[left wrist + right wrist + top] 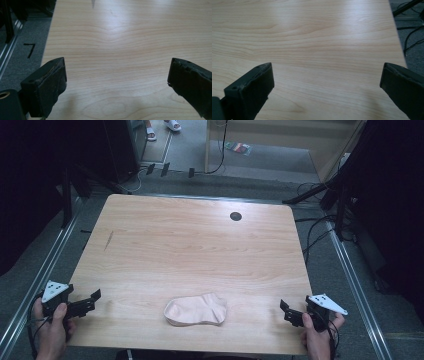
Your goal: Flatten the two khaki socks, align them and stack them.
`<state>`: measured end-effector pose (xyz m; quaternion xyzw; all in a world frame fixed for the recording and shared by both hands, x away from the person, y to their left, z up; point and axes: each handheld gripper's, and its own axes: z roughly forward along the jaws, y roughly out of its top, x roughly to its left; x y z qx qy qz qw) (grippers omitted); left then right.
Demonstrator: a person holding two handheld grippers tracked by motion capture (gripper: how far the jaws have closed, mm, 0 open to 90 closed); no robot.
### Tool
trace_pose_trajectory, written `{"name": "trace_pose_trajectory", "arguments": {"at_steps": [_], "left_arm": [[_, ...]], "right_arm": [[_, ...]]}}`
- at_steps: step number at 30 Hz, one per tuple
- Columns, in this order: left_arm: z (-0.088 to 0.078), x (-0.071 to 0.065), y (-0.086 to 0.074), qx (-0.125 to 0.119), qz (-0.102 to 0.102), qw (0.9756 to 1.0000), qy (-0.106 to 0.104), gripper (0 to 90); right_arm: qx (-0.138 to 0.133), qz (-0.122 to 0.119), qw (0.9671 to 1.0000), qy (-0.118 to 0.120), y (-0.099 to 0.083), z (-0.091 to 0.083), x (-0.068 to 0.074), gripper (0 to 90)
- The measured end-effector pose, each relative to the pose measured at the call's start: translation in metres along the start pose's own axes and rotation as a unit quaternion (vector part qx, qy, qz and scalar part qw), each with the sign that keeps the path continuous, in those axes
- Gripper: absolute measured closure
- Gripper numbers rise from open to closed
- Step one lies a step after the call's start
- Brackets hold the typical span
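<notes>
A pale pink sock (196, 310) lies flat near the front edge of the wooden table (190, 245), about midway between my two hands. My left gripper (92, 301) rests at the table's front left corner, open, well to the left of the sock. In the left gripper view its two black jaws stand wide apart, the left gripper (117, 72) holding nothing over bare wood. My right gripper (286, 311) sits at the front right, open, to the right of the sock. The right gripper (327, 75) also has its jaws spread over bare wood.
A small dark round hole (235, 216) marks the table's far right area. Grey carpet with metal rails (50, 265) flanks both sides. Cables and black stands (325, 220) crowd the floor to the right. A light wooden cabinet (280, 140) stands beyond the far edge.
</notes>
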<state>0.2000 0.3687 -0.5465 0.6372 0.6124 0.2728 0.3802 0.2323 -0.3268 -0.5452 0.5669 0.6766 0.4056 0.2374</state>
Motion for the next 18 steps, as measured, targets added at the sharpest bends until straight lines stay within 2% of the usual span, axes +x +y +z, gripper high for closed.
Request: {"name": "trace_pose_trajectory", "arguments": {"at_steps": [3,4,6,7,11,18], "left_arm": [[0.000,0.011,-0.001,-0.003,0.000,0.9999,0.015,2.4],[0.000,0.014,-0.001,-0.002,-0.010,0.9999,0.014,2.4],[0.000,0.022,-0.002,-0.007,-0.042,0.9991,0.005,2.4],[0.000,0.023,-0.002,-0.005,-0.046,0.9989,0.004,2.4],[0.003,0.019,-0.003,0.002,-0.032,0.9995,0.003,2.5],[0.006,0.015,-0.003,0.003,-0.027,0.9996,0.011,2.6]], "right_arm": [[-0.006,0.010,0.9999,-0.001,0.000,-0.003,-0.009,0.0],[-0.007,0.015,0.9999,0.003,0.001,-0.003,-0.010,0.0],[-0.009,0.017,0.9998,0.003,0.001,-0.003,-0.012,0.0],[-0.007,0.017,0.9998,0.001,0.001,-0.002,-0.012,0.0],[-0.008,0.005,0.9999,0.002,-0.002,-0.001,-0.009,0.0],[-0.007,0.019,0.9998,-0.007,-0.002,0.000,-0.009,0.0]]}}
